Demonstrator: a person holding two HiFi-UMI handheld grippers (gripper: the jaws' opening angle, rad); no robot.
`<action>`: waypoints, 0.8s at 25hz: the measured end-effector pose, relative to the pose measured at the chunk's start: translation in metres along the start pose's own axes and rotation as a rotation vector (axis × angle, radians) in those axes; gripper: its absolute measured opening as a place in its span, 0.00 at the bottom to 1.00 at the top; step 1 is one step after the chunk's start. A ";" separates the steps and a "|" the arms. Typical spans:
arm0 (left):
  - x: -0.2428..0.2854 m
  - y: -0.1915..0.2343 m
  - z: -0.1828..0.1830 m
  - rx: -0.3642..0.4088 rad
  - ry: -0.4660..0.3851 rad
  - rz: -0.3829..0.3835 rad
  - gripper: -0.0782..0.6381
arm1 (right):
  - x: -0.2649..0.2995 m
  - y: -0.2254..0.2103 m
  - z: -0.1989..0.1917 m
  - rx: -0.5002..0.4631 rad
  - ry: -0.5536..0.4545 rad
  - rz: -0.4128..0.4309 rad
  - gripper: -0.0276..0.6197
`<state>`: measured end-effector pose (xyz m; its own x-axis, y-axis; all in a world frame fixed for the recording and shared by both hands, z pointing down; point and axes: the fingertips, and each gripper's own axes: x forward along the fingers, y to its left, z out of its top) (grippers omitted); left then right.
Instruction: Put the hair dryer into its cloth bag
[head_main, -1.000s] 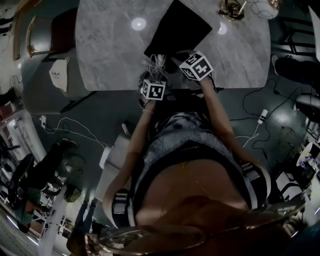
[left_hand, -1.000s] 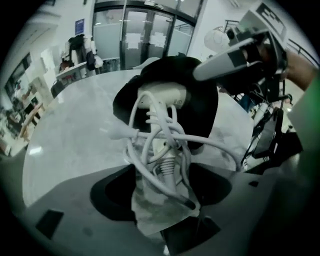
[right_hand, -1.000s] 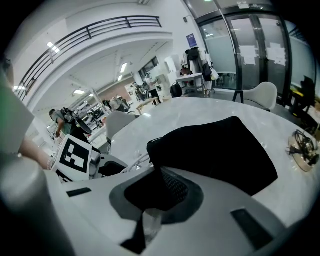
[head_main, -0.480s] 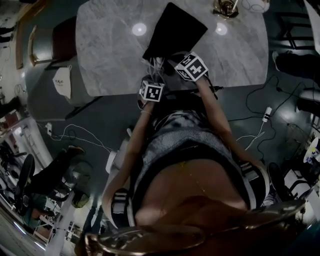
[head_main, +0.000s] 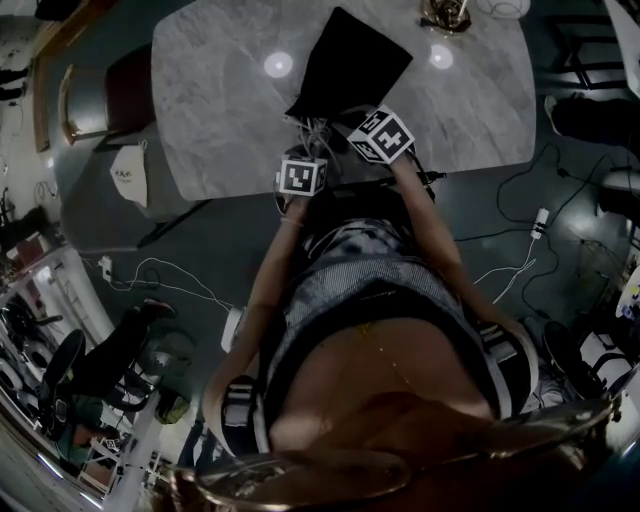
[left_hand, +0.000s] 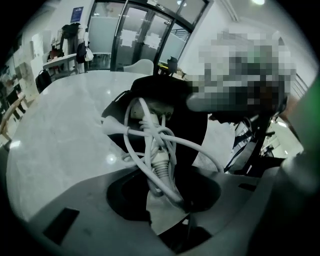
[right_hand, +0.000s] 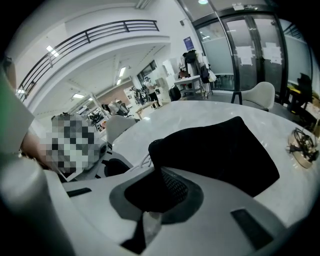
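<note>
Tabletop, bag trailing cord, left fingers just clamped cord, right fingers pinching bag

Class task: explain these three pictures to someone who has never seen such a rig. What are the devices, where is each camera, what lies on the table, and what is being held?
There is no robot here: a person holds a two-jaw gripper in each hand. The head view looks steeply down from a camera on the person's head. The other two views come from cameras riding on the grippers, each looking along its own jaws.

On the marble table lies a black cloth bag, with a tangled white cord spilling from its mouth.

The left gripper has just closed its jaws, and the cord is pinched between them. The right gripper is shut on the bag's edge.
</note>
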<state>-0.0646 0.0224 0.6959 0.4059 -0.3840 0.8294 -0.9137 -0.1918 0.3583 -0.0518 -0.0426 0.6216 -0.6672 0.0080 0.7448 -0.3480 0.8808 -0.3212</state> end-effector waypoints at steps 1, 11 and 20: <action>0.000 -0.003 0.005 -0.018 -0.010 -0.019 0.32 | 0.000 0.001 -0.001 -0.001 0.002 0.002 0.15; 0.002 0.002 0.031 -0.108 -0.036 -0.091 0.32 | 0.004 0.004 0.000 -0.002 -0.001 0.016 0.15; 0.007 -0.001 0.050 -0.177 -0.072 -0.145 0.32 | -0.003 0.008 0.007 -0.016 0.002 0.045 0.15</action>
<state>-0.0601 -0.0258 0.6801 0.5279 -0.4282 0.7335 -0.8327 -0.0910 0.5462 -0.0572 -0.0392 0.6133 -0.6806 0.0485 0.7311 -0.3073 0.8869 -0.3450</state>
